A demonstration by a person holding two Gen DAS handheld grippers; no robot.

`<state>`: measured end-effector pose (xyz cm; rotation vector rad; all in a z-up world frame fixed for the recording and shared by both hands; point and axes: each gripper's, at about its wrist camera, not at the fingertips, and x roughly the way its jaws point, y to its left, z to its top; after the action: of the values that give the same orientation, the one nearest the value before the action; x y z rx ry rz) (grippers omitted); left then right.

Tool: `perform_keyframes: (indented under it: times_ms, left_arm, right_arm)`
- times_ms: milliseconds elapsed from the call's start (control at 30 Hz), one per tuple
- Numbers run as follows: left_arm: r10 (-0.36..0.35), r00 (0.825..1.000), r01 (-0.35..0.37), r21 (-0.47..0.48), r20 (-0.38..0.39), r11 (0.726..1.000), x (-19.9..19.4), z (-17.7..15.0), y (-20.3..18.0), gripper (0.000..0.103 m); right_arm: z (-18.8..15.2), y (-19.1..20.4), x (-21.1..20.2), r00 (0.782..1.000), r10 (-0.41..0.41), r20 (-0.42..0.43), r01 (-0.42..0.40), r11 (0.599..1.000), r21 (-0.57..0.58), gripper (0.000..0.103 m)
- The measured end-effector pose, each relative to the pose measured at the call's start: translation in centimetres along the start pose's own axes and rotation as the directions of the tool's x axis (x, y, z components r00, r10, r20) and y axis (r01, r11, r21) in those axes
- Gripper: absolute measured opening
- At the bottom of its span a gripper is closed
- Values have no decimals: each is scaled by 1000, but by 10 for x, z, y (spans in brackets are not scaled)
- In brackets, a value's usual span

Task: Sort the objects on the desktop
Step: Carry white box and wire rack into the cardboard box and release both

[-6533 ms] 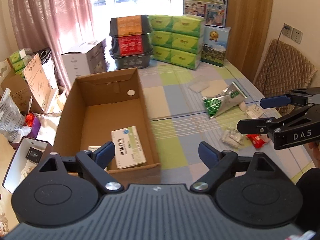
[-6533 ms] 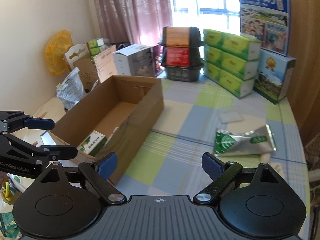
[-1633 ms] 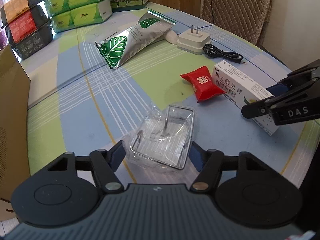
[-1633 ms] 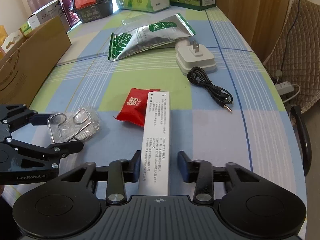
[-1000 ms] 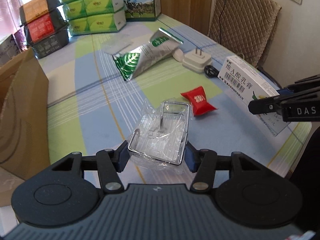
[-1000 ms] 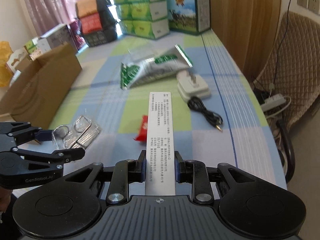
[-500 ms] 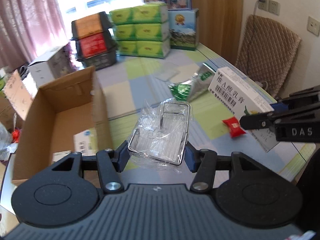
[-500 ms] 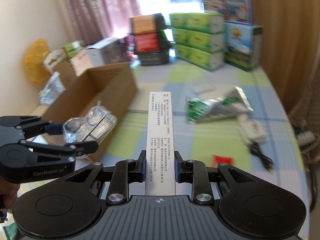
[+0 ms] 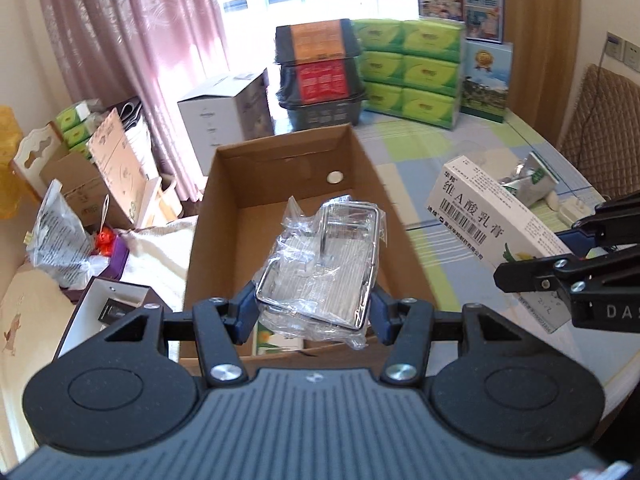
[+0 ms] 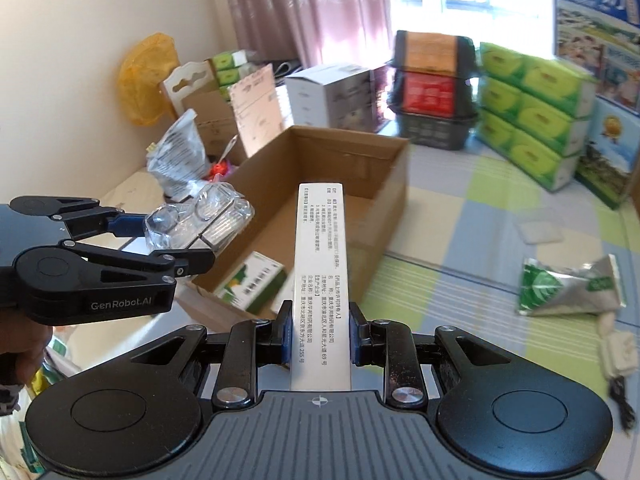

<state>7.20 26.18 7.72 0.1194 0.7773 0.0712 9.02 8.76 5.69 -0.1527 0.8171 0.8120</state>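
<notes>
The left tongs (image 9: pixel 314 306) are clamped on a chrome wire rack wrapped in clear crinkled plastic (image 9: pixel 324 268), holding it in the air above the near end of the open brown cardboard box (image 9: pixel 404 236). The right tongs (image 10: pixel 318 338) are closed on a long white medicine carton with black printed text (image 10: pixel 320 276), which points forward toward the same box and hangs over its near right corner. Inside the box, a green-and-white packet (image 10: pixel 250 286) lies flat on the floor near the front. On the counter with the blue, green and cream checked cloth (image 10: pixel 460 248), to the right of the box, rest a silver foil pouch with a green leaf print (image 10: pixel 568 286) and a white plug adapter (image 10: pixel 618 354), well apart from both tongs
</notes>
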Motion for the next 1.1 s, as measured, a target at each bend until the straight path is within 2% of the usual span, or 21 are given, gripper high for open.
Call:
perform_keyframes:
  times_ms: [100, 267, 533, 633, 1100]
  left_arm:
    - [11, 1000, -11, -17, -6, 1000, 8, 2, 18, 51]
    - [17, 1000, -18, -36, -19, 999, 28, 4, 37, 51]
    - [6, 999, -8, -46, -51, 999, 64, 2, 43, 51]
    - [-1, 999, -3, -64, -54, 998, 74, 2, 45, 55]
    - [22, 999, -25, -92, -32, 995, 59, -6, 60, 63]
  right_arm:
    - [11, 8, 21, 1000, 26, -15, -26, 1000, 12, 23]
    - [23, 15, 52, 999, 22, -32, -22, 1000, -6, 23]
    - [31, 4, 82, 999, 16, -49, -15, 1000, 9, 23]
    - [32, -1, 89, 998, 18, -56, -17, 1000, 20, 23]
    - [38, 11, 103, 998, 34, -49, -33, 999, 5, 23]
